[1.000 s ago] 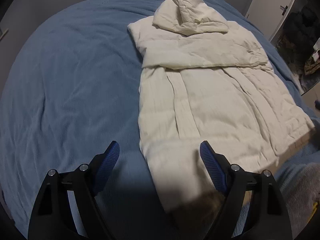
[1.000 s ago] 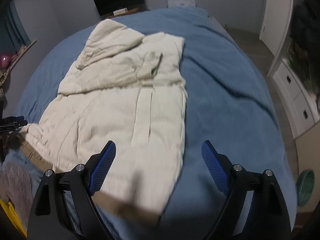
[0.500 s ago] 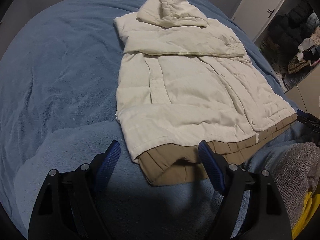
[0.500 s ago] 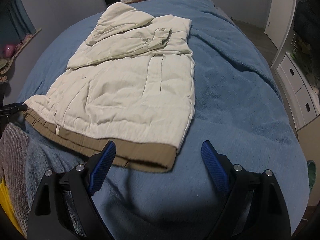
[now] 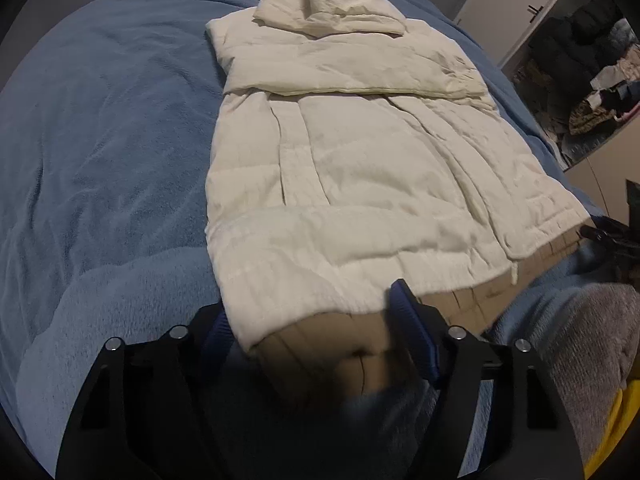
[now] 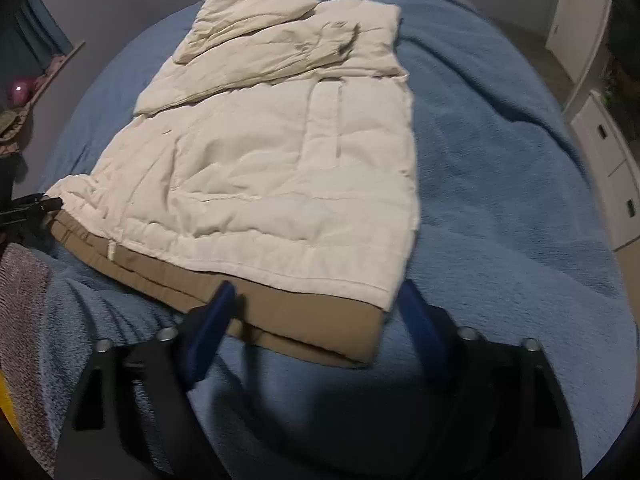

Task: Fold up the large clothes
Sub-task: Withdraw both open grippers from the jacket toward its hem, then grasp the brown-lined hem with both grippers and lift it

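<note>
Now that both have closed in on the jacket [image 5: 352, 168] hem, the open left gripper [image 5: 316, 324] and open right gripper [image 6: 316, 312] straddle its near corners, ready to pinch.

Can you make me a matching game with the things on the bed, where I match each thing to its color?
Things:
1. puffy jacket
2. bed blanket
3. lining strip at the jacket's bottom edge
4. finger pads of the right gripper

Colors:
A. tan brown
B. dark blue
C. cream white
D. light blue

Right pairs: 1-C, 2-D, 3-A, 4-B
</note>
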